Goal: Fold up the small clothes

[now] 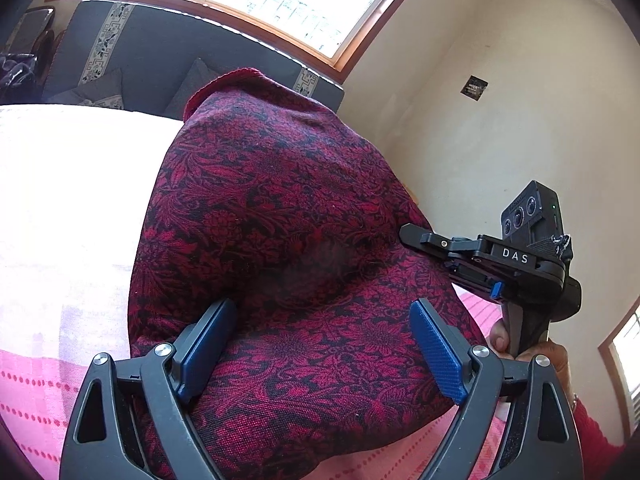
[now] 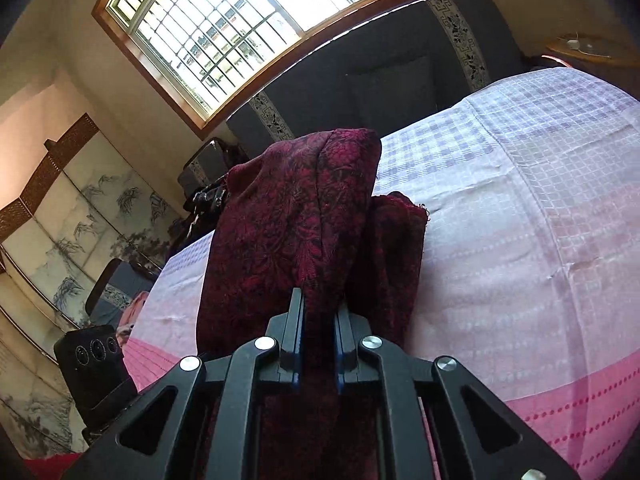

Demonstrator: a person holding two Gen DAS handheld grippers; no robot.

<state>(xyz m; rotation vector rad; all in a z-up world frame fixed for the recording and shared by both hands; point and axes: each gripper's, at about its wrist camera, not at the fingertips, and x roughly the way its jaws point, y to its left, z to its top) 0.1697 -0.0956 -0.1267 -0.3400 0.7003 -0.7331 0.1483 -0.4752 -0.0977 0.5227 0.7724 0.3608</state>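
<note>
The red patterned garment [image 2: 296, 216] looks soft and floppy: the right gripper [image 2: 318, 312] pinches a fold, the left gripper [image 1: 324, 344] gapes open over it, best gripped at its edges.

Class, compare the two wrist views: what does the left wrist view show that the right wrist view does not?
Only the left wrist view: the left tool open around the garment, the right tool seen from the side, and a hand on its handle. Only the right wrist view: the right tool shut on garment fabric, and a painted folding screen. Both: the dark red patterned garment, the pink checked cloth and a window.
</note>
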